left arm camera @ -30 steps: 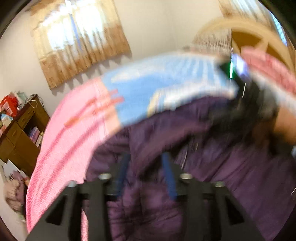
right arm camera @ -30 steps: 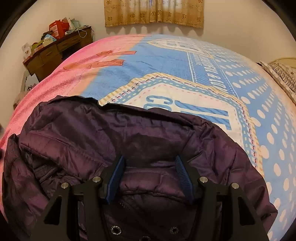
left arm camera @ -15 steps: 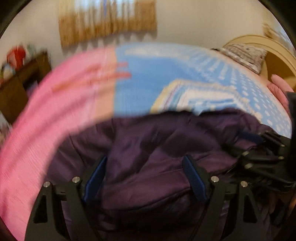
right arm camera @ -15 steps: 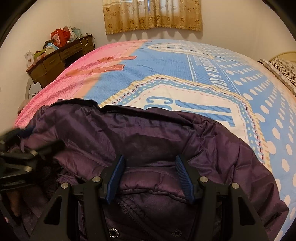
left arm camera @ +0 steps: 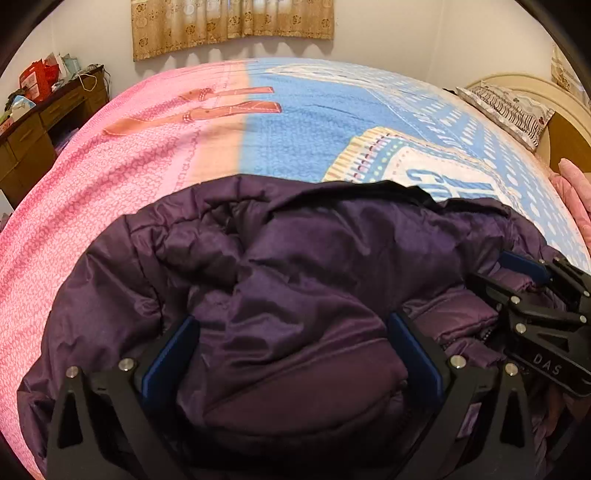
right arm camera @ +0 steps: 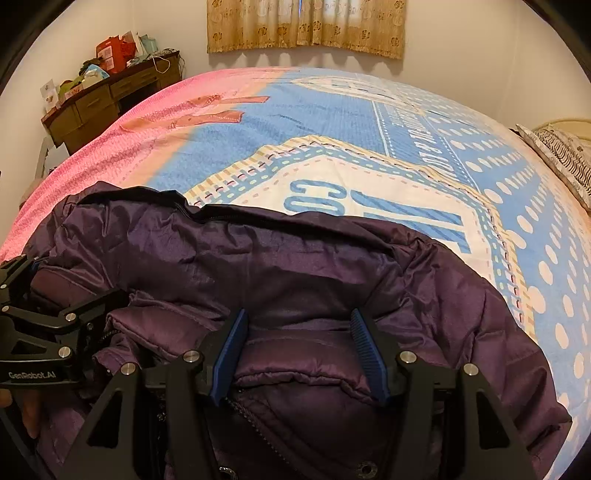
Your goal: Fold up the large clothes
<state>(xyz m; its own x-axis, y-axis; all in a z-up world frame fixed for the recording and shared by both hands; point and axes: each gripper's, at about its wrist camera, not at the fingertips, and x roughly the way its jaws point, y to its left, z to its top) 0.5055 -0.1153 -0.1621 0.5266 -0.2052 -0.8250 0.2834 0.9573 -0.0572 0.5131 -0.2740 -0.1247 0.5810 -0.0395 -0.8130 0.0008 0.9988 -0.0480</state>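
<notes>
A dark purple padded jacket (left arm camera: 314,266) lies bunched on the bed's near side; it also fills the lower right wrist view (right arm camera: 295,266). My left gripper (left arm camera: 291,350) is open wide, its blue pads either side of a puffy fold of the jacket. My right gripper (right arm camera: 299,350) is open too, pads straddling a quilted fold near the zipper. The right gripper shows at the right edge of the left wrist view (left arm camera: 535,306); the left one shows at the left edge of the right wrist view (right arm camera: 44,332).
A pink and blue patterned bedspread (left arm camera: 295,129) covers the bed. A wooden desk (right arm camera: 107,99) with clutter stands at the far left by the wall. A striped pillow (left arm camera: 506,107) and the headboard (left arm camera: 565,129) are at the right. Curtains (right arm camera: 306,26) hang on the far wall.
My left gripper has swung round from a tilted, blurred view to level and steady, its jaws have opened wider, and it now sits beside the right gripper. The right gripper barely moved.
</notes>
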